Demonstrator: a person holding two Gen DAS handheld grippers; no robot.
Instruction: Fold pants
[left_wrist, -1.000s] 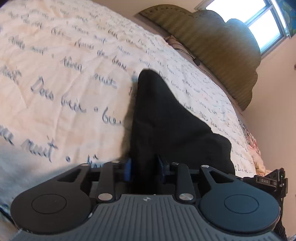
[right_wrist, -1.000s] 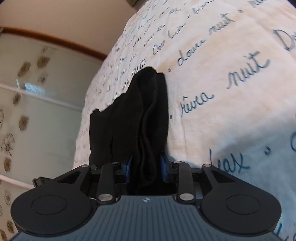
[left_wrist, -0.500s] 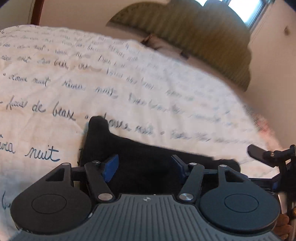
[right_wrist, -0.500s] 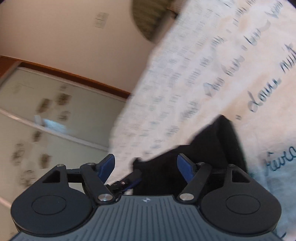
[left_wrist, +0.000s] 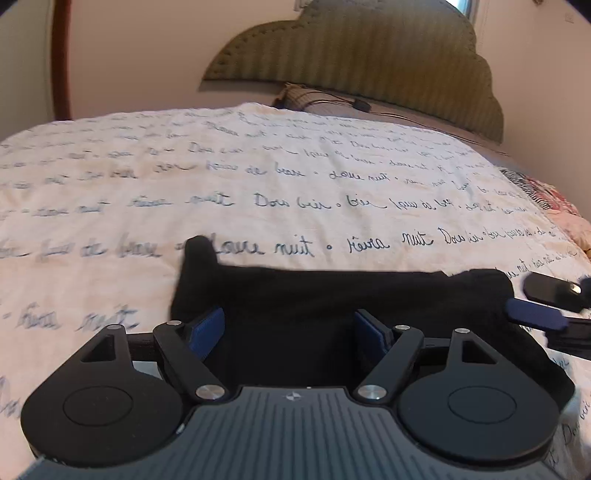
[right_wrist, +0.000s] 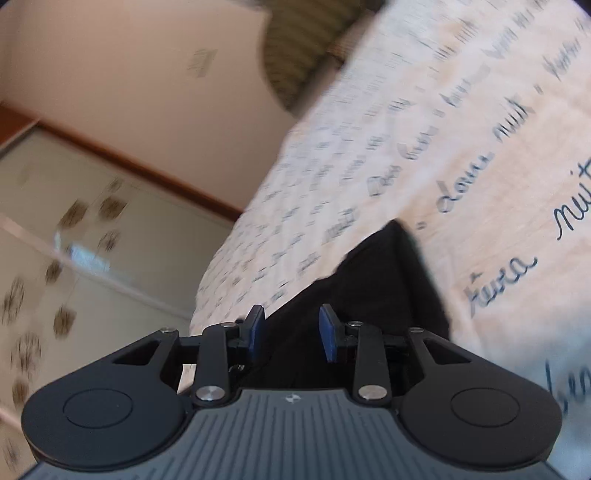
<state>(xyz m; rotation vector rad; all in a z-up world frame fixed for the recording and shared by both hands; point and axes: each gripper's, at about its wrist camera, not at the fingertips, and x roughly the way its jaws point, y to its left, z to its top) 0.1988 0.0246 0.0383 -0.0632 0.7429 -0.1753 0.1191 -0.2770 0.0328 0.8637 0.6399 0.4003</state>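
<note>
The black pants (left_wrist: 332, 295) lie folded in a flat bundle on the white bedspread (left_wrist: 258, 192) with blue handwriting. My left gripper (left_wrist: 290, 334) is open, its blue pads apart just above the near edge of the bundle. The right gripper's fingers (left_wrist: 535, 317) show at the bundle's right end in the left wrist view. In the right wrist view my right gripper (right_wrist: 291, 334) is open over the same black pants (right_wrist: 380, 280), with nothing between its pads.
A green padded headboard (left_wrist: 369, 55) stands at the far end of the bed, with cables (left_wrist: 332, 101) below it. A patterned pink cloth (left_wrist: 554, 206) lies at the bed's right edge. A mirrored wardrobe door (right_wrist: 74, 240) is beyond the bed.
Both grippers were shut on the lifted pants one second ago. They have since opened and let go; the pants now lie flat on the bed. The right gripper's pads have narrowed somewhat.
</note>
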